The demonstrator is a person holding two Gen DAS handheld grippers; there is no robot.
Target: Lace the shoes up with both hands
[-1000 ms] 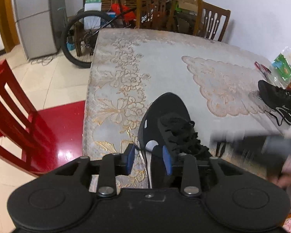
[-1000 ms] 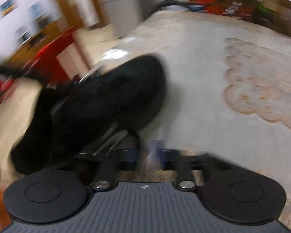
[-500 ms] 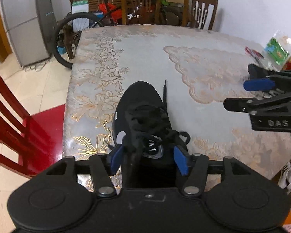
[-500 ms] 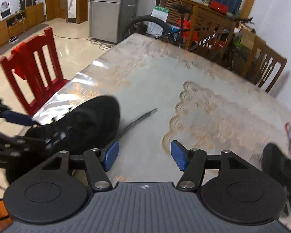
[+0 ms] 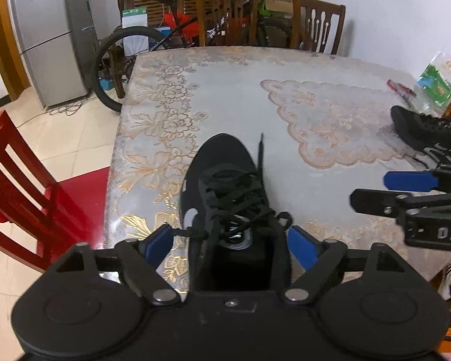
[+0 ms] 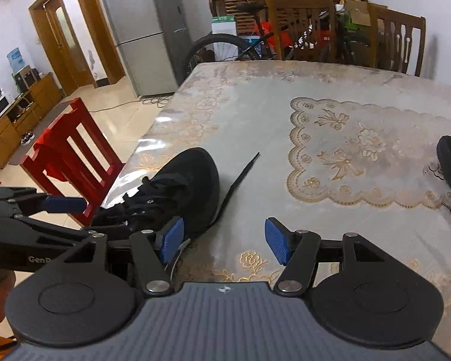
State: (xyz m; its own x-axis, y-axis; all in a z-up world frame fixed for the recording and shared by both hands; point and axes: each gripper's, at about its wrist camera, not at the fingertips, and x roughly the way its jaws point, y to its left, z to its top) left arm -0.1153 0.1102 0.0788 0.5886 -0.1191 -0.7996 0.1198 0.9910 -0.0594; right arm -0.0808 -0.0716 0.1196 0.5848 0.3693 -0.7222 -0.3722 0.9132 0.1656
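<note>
With both tools wide and holding nothing, the shoe [image 5: 228, 198] sits between the left tool's [image 5: 230, 245] just-opened jaws, toe pointing away; right tool [image 6: 222, 242] stands beside.

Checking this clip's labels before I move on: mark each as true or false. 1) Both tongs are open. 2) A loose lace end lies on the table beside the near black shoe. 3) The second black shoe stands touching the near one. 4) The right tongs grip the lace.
1) True: the left tongs straddle the near black lace-up shoe with pads apart, having just opened; the right tongs are open.
2) True: the flat black lace end lies on the patterned tablecloth.
3) False: the second black shoe stands apart, at the table's far side.
4) False: nothing is between them.
</note>
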